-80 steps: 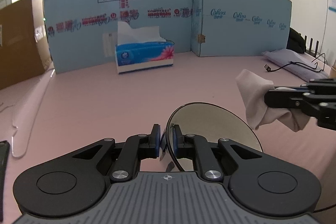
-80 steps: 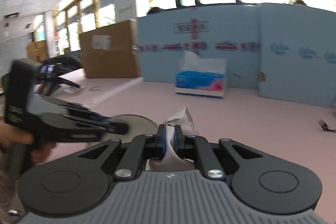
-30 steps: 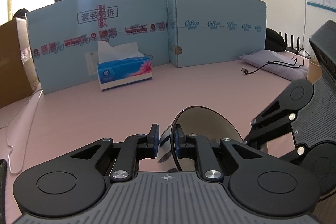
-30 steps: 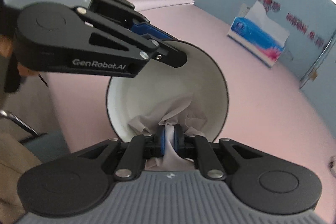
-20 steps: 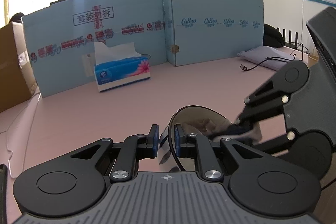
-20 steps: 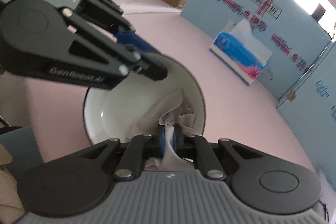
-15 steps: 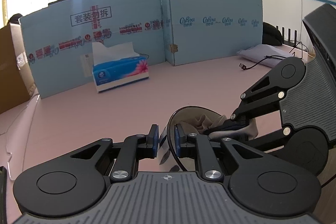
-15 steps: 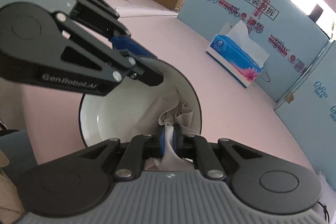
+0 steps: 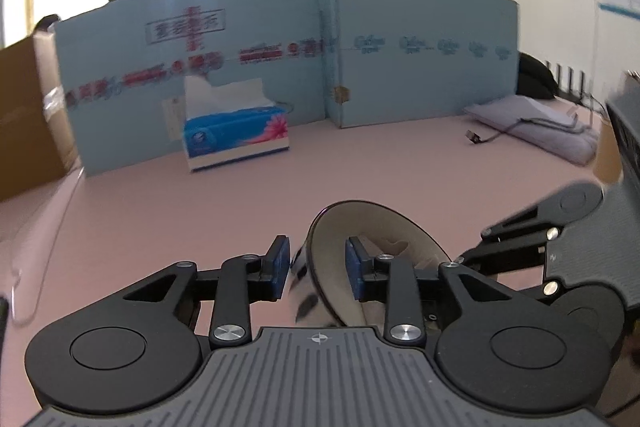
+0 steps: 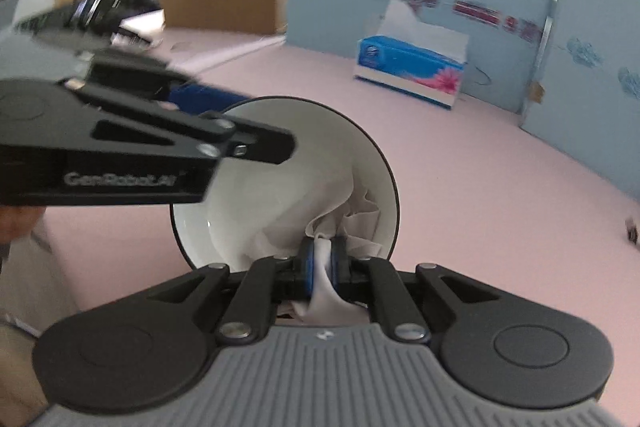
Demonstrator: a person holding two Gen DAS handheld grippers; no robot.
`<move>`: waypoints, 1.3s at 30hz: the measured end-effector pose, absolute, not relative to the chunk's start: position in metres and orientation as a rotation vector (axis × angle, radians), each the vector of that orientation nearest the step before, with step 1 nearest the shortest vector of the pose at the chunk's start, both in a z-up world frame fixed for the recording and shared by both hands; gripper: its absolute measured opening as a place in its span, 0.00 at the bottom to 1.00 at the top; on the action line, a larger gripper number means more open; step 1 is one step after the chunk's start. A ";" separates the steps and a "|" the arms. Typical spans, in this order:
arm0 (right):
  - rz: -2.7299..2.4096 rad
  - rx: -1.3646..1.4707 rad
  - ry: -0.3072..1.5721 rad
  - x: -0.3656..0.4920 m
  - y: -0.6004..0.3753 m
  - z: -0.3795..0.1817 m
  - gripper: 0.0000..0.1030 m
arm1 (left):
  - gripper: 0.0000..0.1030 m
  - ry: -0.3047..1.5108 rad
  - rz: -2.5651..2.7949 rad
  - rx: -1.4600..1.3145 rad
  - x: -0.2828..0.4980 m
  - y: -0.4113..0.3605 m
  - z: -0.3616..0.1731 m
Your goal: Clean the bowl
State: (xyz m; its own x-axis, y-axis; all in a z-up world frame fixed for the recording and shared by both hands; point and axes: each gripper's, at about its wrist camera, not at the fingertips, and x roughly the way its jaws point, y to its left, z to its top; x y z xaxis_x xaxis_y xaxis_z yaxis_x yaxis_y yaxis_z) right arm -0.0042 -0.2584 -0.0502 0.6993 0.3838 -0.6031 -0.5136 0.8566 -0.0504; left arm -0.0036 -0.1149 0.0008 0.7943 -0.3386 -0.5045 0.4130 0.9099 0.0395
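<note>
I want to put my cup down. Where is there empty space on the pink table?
Bare pink table lies between the tissue box and the bowl, and right of the box toward the cable. It is crowded near the bowl, where the left gripper and right gripper work.

White bowl (image 10: pixel 280 163), dark rim, tilted on edge; crumpled white cloth (image 10: pixel 340 219) inside.

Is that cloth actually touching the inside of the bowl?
Touching. The right wrist view shows the cloth, pinched in the right tool, bunched flat against the white inner wall of the bowl, no gap.
</note>
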 end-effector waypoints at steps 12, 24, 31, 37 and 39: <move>0.446 0.027 0.579 -0.019 -0.266 -0.055 0.13 | 0.26 0.521 -0.375 0.231 -0.008 -0.123 -0.003; 0.560 -0.031 0.606 -0.019 -0.264 -0.047 0.13 | 0.12 0.495 -0.444 0.372 0.009 -0.132 -0.003; 0.598 -0.083 0.661 -0.014 -0.270 -0.048 0.13 | 0.12 0.462 -0.465 0.409 0.004 -0.141 -0.003; 0.595 -0.206 0.676 -0.011 -0.269 -0.046 0.11 | 0.13 0.458 -0.473 0.419 0.002 -0.143 -0.003; 0.596 -0.248 0.677 -0.011 -0.267 -0.046 0.10 | 0.13 0.459 -0.474 0.420 0.002 -0.142 -0.003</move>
